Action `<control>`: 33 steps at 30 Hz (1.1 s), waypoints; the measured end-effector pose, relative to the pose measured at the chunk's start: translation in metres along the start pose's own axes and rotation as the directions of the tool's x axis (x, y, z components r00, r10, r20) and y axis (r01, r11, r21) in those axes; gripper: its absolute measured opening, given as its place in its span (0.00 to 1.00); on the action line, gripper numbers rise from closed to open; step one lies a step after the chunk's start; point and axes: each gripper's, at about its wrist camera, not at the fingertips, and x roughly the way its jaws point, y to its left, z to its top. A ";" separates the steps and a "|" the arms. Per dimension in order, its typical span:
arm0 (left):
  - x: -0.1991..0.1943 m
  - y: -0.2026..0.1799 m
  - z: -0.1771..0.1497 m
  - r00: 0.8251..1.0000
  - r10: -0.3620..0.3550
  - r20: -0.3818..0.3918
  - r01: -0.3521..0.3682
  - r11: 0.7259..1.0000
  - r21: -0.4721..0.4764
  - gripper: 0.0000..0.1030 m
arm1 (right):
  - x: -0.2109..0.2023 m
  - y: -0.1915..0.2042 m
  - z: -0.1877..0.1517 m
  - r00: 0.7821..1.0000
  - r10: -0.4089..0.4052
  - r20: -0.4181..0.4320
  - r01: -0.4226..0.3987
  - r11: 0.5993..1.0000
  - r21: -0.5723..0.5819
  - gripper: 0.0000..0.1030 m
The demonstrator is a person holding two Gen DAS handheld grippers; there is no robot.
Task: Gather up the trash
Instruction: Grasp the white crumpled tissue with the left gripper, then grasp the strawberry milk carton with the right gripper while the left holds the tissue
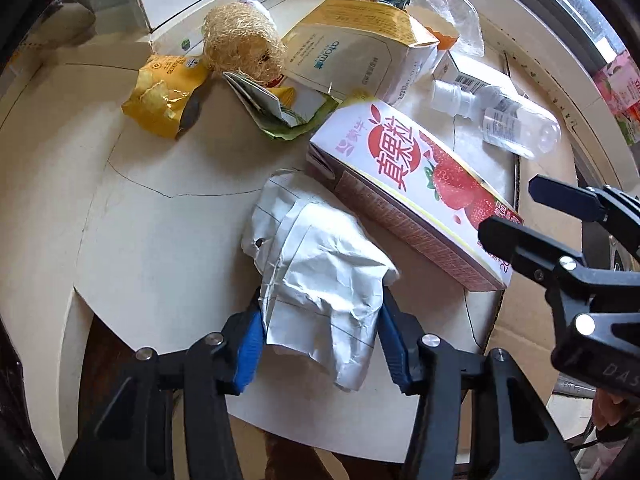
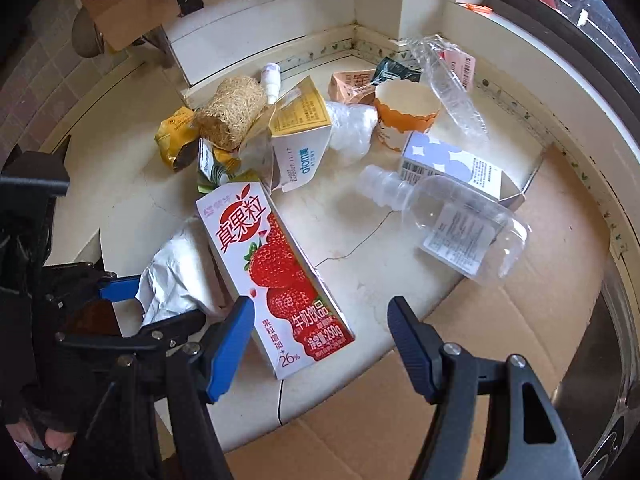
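My left gripper point(image 1: 322, 316) is shut on a crumpled white paper point(image 1: 320, 264), its blue pads pressing both sides at the near edge of the white countertop point(image 1: 160, 240). The paper also shows in the right wrist view point(image 2: 176, 272), with the left gripper point(image 2: 132, 304) around it. A strawberry milk carton point(image 1: 416, 196) lies flat just right of the paper. My right gripper point(image 2: 320, 320) is open, its jaws wide apart astride the near end of the carton point(image 2: 280, 272). It shows at the right of the left wrist view point(image 1: 524, 216).
Further back lie a yellow snack bag point(image 1: 164, 96), a loofah point(image 1: 240, 40), an opened white box point(image 1: 352, 52), a clear bottle point(image 2: 460, 216), a blue-and-white box point(image 2: 452, 164), an orange paper cup point(image 2: 404, 116) and clear plastic wrap point(image 2: 452, 84). Flat cardboard point(image 2: 500, 320) lies at the right.
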 end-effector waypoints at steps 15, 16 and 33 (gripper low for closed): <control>-0.019 0.027 0.000 0.998 0.043 0.048 -0.040 0.997 -0.063 0.45 | 0.018 0.029 0.017 0.996 0.085 -0.025 -0.087 0.993 -0.077 0.68; -0.022 0.028 -0.003 0.998 0.045 0.051 -0.042 0.997 -0.063 0.45 | 0.018 0.032 0.017 0.996 0.088 -0.026 -0.090 0.993 -0.078 0.68; -0.076 0.065 -0.052 0.988 0.082 0.129 -0.069 0.993 -0.101 0.43 | 0.002 0.065 0.001 0.999 0.052 0.000 -0.052 0.997 -0.057 0.54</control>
